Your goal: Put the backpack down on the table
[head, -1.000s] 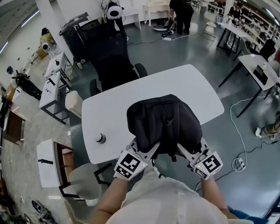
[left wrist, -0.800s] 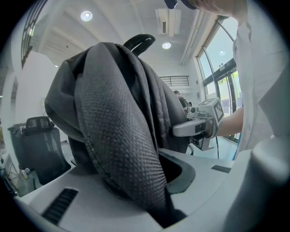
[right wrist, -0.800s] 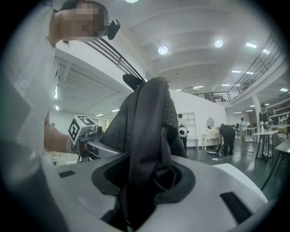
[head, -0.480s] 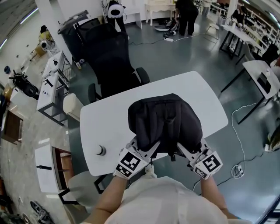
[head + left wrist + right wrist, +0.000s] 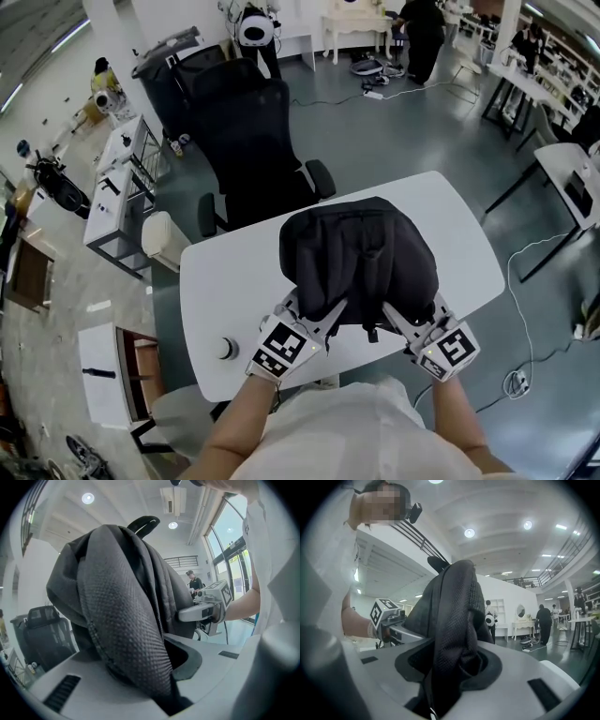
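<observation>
Backpack [image 5: 358, 258] now hangs further out over the table [image 5: 225, 281] than a second ago, my left gripper [image 5: 312, 317] and right gripper [image 5: 405, 323] both still pinching it, so I reckon lowering's next.

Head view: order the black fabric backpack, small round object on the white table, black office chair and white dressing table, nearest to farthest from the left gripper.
1. Black fabric backpack: clamped in the left gripper.
2. Small round object: on the table, leftward.
3. Black office chair: beyond the table's far edge.
4. White dressing table: room's far end.
</observation>
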Available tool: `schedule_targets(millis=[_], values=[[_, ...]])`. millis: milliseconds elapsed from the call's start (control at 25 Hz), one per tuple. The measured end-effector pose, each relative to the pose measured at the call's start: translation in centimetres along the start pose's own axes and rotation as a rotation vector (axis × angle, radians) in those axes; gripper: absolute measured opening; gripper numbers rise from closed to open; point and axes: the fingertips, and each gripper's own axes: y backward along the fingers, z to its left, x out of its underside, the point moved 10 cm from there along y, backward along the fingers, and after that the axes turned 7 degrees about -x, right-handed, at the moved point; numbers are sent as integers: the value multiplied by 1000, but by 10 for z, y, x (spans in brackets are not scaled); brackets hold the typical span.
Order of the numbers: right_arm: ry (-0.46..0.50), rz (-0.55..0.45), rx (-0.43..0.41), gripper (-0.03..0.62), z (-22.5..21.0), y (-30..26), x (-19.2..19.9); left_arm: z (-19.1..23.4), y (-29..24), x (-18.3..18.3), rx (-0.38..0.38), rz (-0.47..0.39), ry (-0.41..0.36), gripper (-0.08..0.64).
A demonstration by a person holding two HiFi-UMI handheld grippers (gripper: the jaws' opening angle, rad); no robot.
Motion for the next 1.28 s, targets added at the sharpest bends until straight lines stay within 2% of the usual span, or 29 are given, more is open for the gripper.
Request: schedule_targets(millis=[440, 640, 1040, 1280], values=[[4, -2, -45, 167, -61, -43, 0, 46, -42, -5, -55, 8, 11, 89], [-3, 11, -75, 167, -93, -66, 6, 68, -66, 1, -84, 17, 38, 89], [-18, 30, -123, 167, -147, -104, 32, 105, -112, 24, -111, 28, 81, 89], [-47, 52, -129, 168, -175, -132, 63, 130, -142, 52, -110, 48, 109, 89]])
